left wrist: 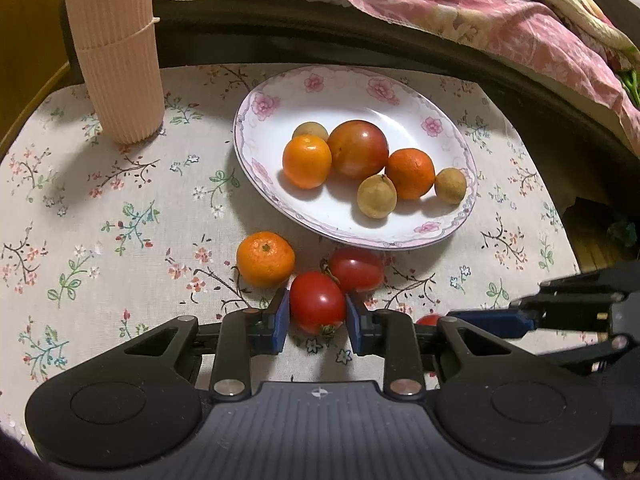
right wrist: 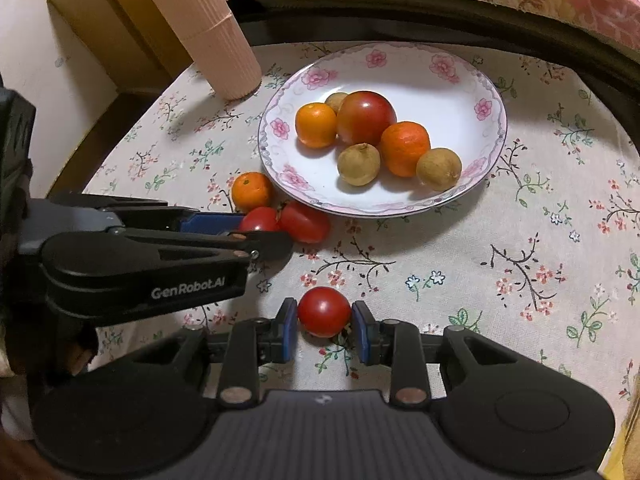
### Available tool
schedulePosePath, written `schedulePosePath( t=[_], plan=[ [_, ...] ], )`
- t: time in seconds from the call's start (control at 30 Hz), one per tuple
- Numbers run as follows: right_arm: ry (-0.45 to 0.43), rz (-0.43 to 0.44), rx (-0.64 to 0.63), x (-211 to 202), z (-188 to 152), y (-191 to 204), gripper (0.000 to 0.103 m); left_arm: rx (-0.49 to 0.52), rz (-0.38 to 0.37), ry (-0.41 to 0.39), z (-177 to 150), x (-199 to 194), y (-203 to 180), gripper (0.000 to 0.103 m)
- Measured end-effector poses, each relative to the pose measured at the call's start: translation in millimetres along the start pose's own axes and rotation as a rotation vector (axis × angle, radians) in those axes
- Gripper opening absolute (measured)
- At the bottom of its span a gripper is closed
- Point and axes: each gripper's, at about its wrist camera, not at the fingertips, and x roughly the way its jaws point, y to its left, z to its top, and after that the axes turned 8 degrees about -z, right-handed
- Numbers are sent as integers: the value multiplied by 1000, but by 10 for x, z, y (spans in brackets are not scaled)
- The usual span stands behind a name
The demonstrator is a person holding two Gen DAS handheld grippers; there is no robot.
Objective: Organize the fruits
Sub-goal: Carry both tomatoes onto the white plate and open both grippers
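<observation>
So both tools are clamped on small red tomatoes right now. The left tool point(left wrist: 317, 312) has its blue pads pressed on either side of a cherry tomato point(left wrist: 317, 301) sitting on the floral cloth point(left wrist: 120, 208) that covers the surface. The right tool point(right wrist: 325, 316) is doing the same with its own tomato point(right wrist: 324, 311), nearer the front edge and well apart from the rest.

From the left wrist view, that right-hand tomato is almost totally hidden: only a red sliver pokes out behind the tool's linkage. From the right wrist view, the left tool's black body covers the lower half of the tomato it grips.

Just past the left tool there's a second loose tomato point(left wrist: 357, 269) touching the gripped one, and a mandarin point(left wrist: 265, 259) just to the left of it. Both sit right beside the near rim of the flowered plate point(left wrist: 256, 120).

On the plate: a big tomato point(left wrist: 358, 149), two mandarins, and three brownish longan-looking fruits, one mostly hidden behind the others.

Far left stands a ribbed pink cup point(left wrist: 120, 60), top cut off in the left view. Pink patterned fabric point(left wrist: 480, 12) hangs at the far side, only partly in frame.
</observation>
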Motion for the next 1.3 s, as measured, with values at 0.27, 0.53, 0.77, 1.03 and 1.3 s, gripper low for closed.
schedulePosePath(
  t=[0.27,0.53,0.77,1.03,1.3],
  plan=[
    [-59,-29,41,-142,70,-142,34,4,-5,-1,3,-83,16,37],
    [-121,-66,84,-268,172,-290,34,12,-13,-25,53,-168,-2,37],
    [-136,-66,95,-279,196,-320,34,33,-19,-39,92,-212,-45,37],
    [-192,-103,130,-258,447,-395,34,54,9,-105,372,-238,-96,37],
    [-240,-129,137,-138,651,-394,34,40,15,-99,476,-93,-44,37]
  ],
)
